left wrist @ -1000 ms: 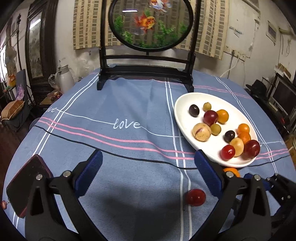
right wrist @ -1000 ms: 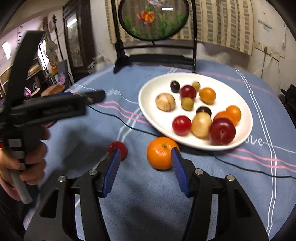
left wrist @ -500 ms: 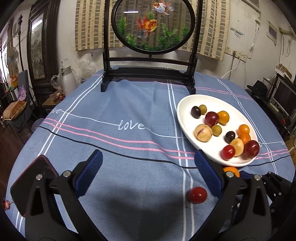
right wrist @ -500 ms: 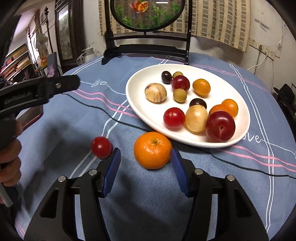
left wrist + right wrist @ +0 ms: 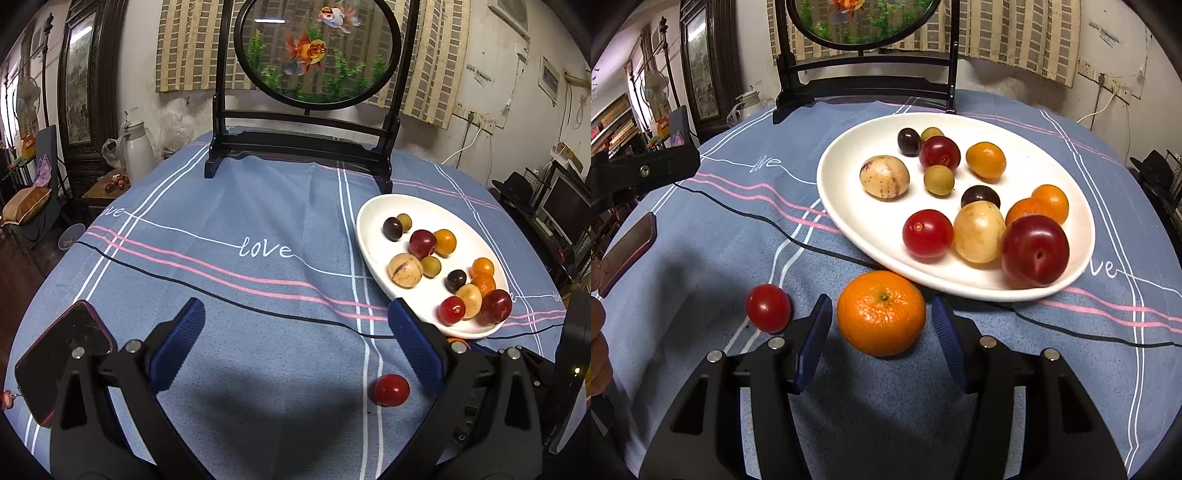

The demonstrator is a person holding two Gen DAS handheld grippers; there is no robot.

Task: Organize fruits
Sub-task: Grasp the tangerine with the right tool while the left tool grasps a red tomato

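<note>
- While the right tongs [image 5: 882, 321] tilt steeply down toward the surface [image 5: 701, 240], their blue pads flank the orange mandarin [image 5: 881, 313] with a small gap on each side, so the jaws stand partly open and grip nothing.
- That mandarin rests on the blue striped cloth, just in front of the near rim of the white oval plate [image 5: 846, 206].
- A loose cherry tomato [image 5: 768, 308] lies on the cloth just left of the right tongs' left pad, apart from the mandarin.
- On the plate sit plums, small orange fruits, dark grapes, pale speckled fruits and another red tomato.
- The left tongs [image 5: 295, 343] point down at a shallower slant, jaws spread wide over bare cloth and empty.
- From the left wrist view, the cherry tomato [image 5: 392, 390] sits just inside the left tongs' right finger, near its pad; whether they touch cannot be told.
- A dark phone [image 5: 55, 354] lies at the surface's left edge.
- A hand [image 5: 598, 350] shows at the right wrist view's left border.
</note>
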